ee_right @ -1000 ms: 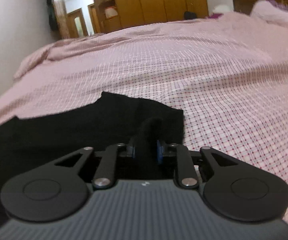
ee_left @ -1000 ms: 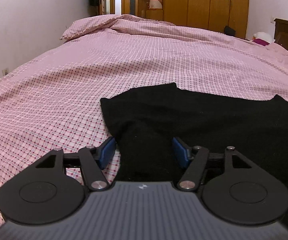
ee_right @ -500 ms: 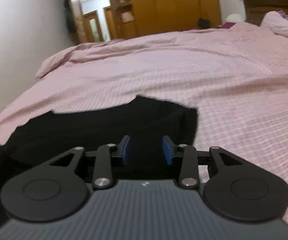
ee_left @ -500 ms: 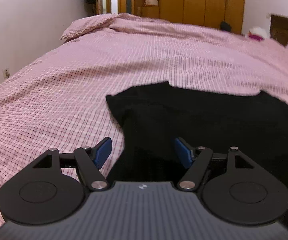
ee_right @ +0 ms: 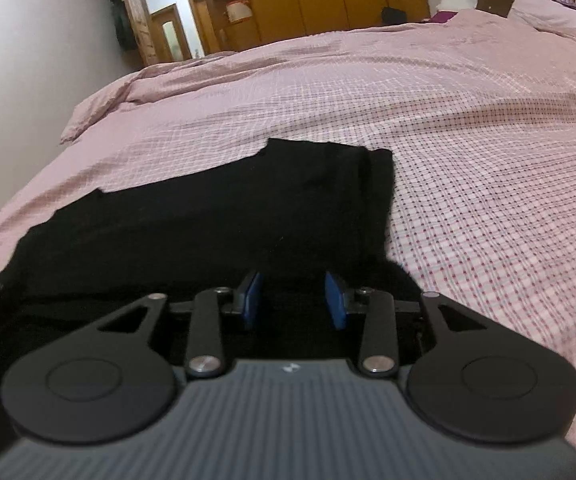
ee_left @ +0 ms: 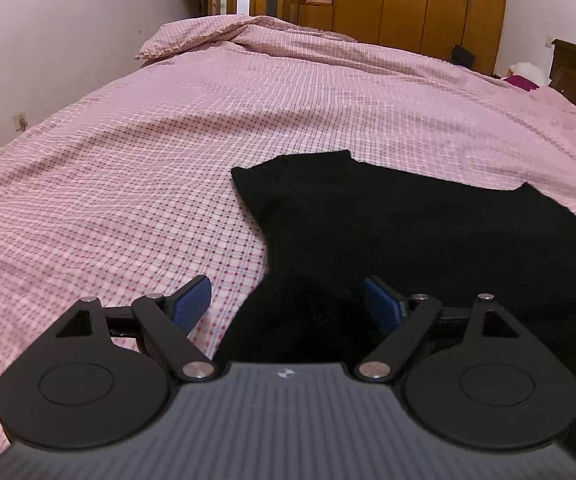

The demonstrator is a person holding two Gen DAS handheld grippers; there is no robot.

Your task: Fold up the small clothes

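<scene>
— Where's the garment (ee_left: 427, 240)?
— Flat on the bed (ee_left: 168, 160), near edge.
— Jaws?
— Left gripper (ee_left: 286, 304) wide open; right gripper (ee_right: 293, 300) parted, seemingly holding nothing, though it's dark.

Matt black knit garment (ee_left: 427, 232) on checked pink cotton bedspread (ee_left: 168, 160); glossy wooden wardrobe (ee_left: 419, 4) behind.

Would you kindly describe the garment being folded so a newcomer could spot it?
A pink checked bedspread covers the big bed. The black garment lies flat on its near part, just ahead of both open tongs. It is the only dark, plain cloth on the patterned cover.
</scene>
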